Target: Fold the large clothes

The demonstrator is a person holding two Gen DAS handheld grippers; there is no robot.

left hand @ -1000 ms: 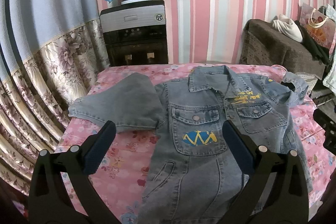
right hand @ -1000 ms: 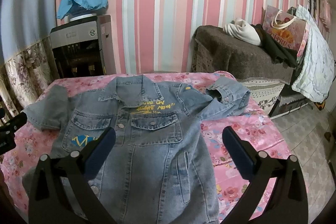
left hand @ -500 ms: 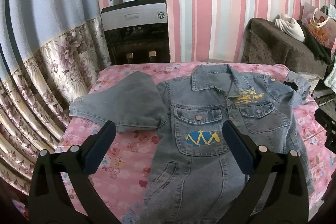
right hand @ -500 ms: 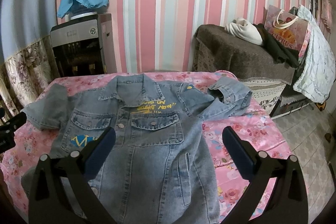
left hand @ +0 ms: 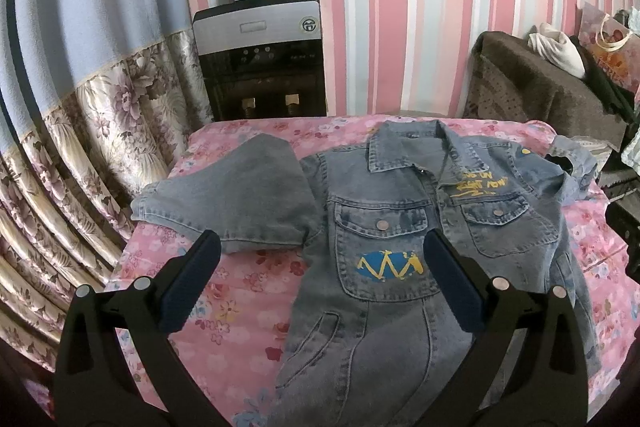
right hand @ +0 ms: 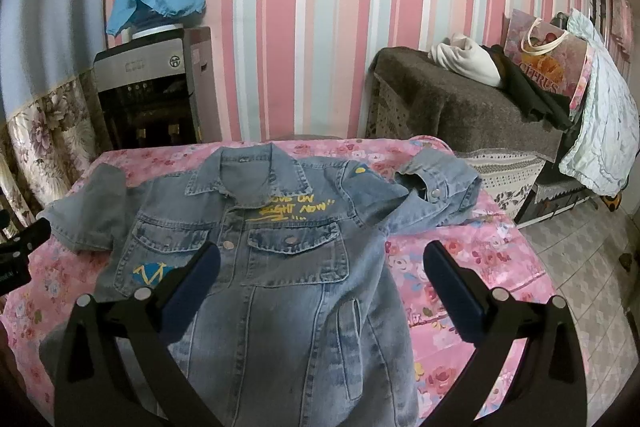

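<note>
A blue denim jacket (left hand: 384,227) lies face up and buttoned on a pink floral bed (left hand: 240,291), collar toward the far wall. It also shows in the right wrist view (right hand: 280,267). Its left sleeve (left hand: 232,203) is spread flat to the side. Its right sleeve (right hand: 436,187) lies bunched near the bed's right edge. My left gripper (left hand: 320,279) is open and empty above the jacket's lower left part. My right gripper (right hand: 320,279) is open and empty above the jacket's lower middle.
A water dispenser (left hand: 260,55) with a blue cloth over its bottle stands behind the bed. A floral curtain (left hand: 80,147) hangs at the left. A brown covered bench (right hand: 460,107) with clothes and a bag stands at the right. Tiled floor (right hand: 580,259) lies beside the bed.
Both grippers have drifted slightly, the view shifting a little; the jacket has not moved and both stay open.
</note>
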